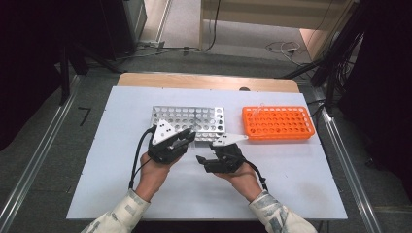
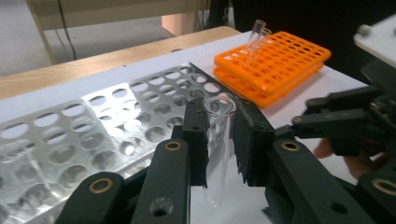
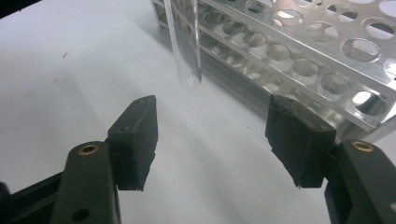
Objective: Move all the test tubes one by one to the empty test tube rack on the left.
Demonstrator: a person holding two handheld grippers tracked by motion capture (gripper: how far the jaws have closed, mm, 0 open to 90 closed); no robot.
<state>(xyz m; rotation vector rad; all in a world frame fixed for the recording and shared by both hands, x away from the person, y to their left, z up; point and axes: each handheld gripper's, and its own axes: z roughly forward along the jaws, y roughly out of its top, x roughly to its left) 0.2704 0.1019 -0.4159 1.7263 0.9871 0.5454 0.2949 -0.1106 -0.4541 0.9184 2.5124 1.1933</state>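
Observation:
A clear glass test tube (image 2: 220, 122) stands between the black pads of my left gripper (image 2: 218, 144), which is shut on it, with the tube's open mouth upward. In the high view my left gripper (image 1: 191, 138) hovers at the front edge of the silver metal rack (image 1: 189, 118). My right gripper (image 1: 200, 159) sits just right of it, low over the white board, jaws open and nothing between them. In the right gripper view the test tube's rounded bottom (image 3: 187, 56) hangs ahead of the open gripper (image 3: 212, 130), beside the silver rack (image 3: 299, 51).
An orange plastic rack (image 1: 278, 123) lies to the right of the silver one, and two glass tubes (image 2: 256, 37) stand in its far corner. The white board (image 1: 121, 174) covers a wooden table. Cables and dark stands surround the table.

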